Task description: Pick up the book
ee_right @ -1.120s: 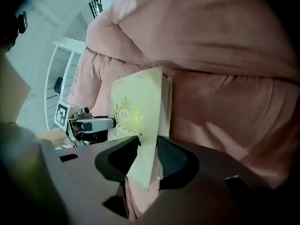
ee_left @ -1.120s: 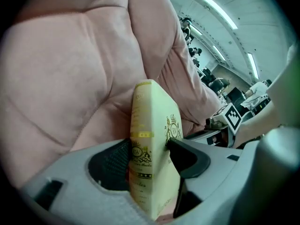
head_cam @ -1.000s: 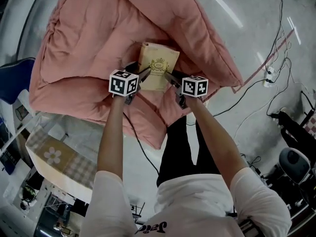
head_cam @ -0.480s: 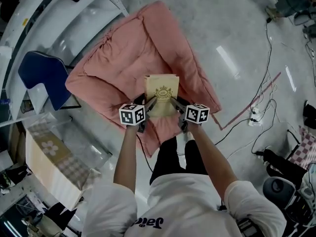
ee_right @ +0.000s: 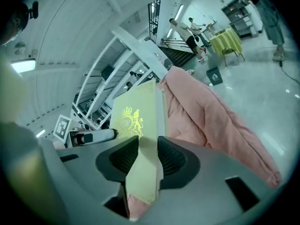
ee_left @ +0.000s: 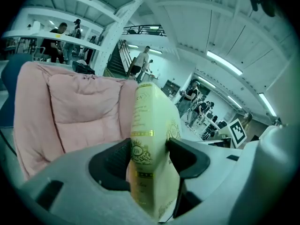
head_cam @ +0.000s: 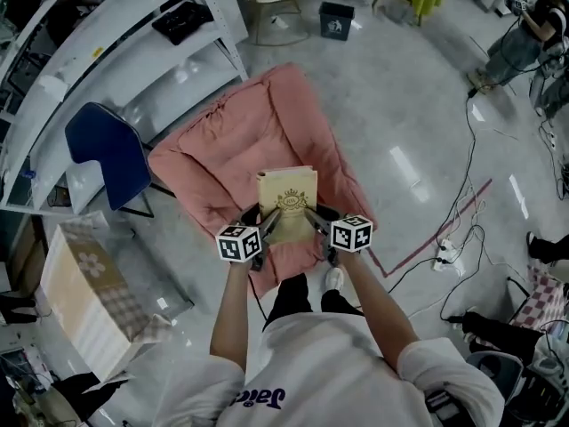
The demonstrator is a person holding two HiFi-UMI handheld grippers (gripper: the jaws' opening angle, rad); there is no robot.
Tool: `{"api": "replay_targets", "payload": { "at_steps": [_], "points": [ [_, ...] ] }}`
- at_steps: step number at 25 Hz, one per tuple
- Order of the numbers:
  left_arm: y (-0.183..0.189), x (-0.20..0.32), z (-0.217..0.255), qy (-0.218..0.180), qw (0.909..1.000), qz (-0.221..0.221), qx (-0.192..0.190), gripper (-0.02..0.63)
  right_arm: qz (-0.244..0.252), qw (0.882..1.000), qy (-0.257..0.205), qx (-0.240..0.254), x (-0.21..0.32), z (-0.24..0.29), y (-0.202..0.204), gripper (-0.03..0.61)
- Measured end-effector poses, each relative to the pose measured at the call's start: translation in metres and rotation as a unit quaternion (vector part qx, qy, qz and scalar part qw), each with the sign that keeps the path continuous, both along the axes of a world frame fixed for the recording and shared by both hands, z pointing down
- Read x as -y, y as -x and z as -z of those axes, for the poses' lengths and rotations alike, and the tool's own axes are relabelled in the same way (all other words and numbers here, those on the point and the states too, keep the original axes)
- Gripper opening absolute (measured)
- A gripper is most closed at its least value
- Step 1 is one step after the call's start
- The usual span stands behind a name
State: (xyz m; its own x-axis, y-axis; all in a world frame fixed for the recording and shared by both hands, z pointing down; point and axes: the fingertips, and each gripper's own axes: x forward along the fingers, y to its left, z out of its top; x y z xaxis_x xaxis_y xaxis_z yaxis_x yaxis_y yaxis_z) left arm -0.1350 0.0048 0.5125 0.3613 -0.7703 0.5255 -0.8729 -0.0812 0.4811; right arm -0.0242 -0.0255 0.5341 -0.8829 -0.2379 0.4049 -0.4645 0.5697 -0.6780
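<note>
One book (head_cam: 287, 192) is held up over the pink cushion (head_cam: 222, 145), its long side pointing away from the person. The left hand-held gripper (head_cam: 268, 224) and right hand-held gripper (head_cam: 312, 217) each squeeze a near corner of it, both equally close.

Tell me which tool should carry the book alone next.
Left, probably. The left tool clamps the book by its thick spine, seated deep; the right tool pinches only its thinner edge.

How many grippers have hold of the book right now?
2. The left gripper clamps the left edge of the cream, gold-crested book; the right gripper clamps its right edge, above the pink quilted cushion. Neither is hidden.
</note>
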Motion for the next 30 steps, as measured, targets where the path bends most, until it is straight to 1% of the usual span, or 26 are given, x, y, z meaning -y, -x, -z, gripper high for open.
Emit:
{"api": "replay_targets", "payload": {
  "at_steps": [3, 7, 12, 17, 21, 25, 30],
  "points": [
    [-0.004, -0.016, 0.021, -0.021, 0.9992, 0.028, -0.018, 0.262, 0.018, 1.000, -0.025, 0.006, -0.010, 0.026, -0.004, 0.124],
    [-0.004, -0.028, 0.054, -0.057, 0.9964, 0.059, -0.020, 0.262, 0.037, 0.997, -0.059, 0.013, -0.018, 0.061, -0.005, 0.124],
    [-0.012, -0.034, 0.105, -0.112, 0.9906, 0.078, 0.001, 0.262, 0.039, 0.993, -0.102, 0.036, -0.016, 0.111, -0.011, 0.124],
    [-0.022, -0.036, 0.155, -0.165, 0.9820, 0.088, 0.029, 0.262, 0.040, 0.986, -0.147, 0.063, -0.013, 0.161, -0.018, 0.124],
    [-0.022, -0.042, 0.193, -0.204, 0.9723, 0.098, 0.056, 0.262, 0.042, 0.978, -0.184, 0.086, -0.015, 0.198, -0.016, 0.124],
    [-0.008, -0.042, 0.239, -0.247, 0.9593, 0.114, 0.077, 0.262, 0.047, 0.968, -0.224, 0.107, -0.011, 0.245, -0.001, 0.124],
    [-0.001, -0.050, 0.286, -0.300, 0.9410, 0.133, 0.084, 0.262, 0.053, 0.950, -0.280, 0.124, -0.014, 0.297, 0.007, 0.123]
  ]
}}
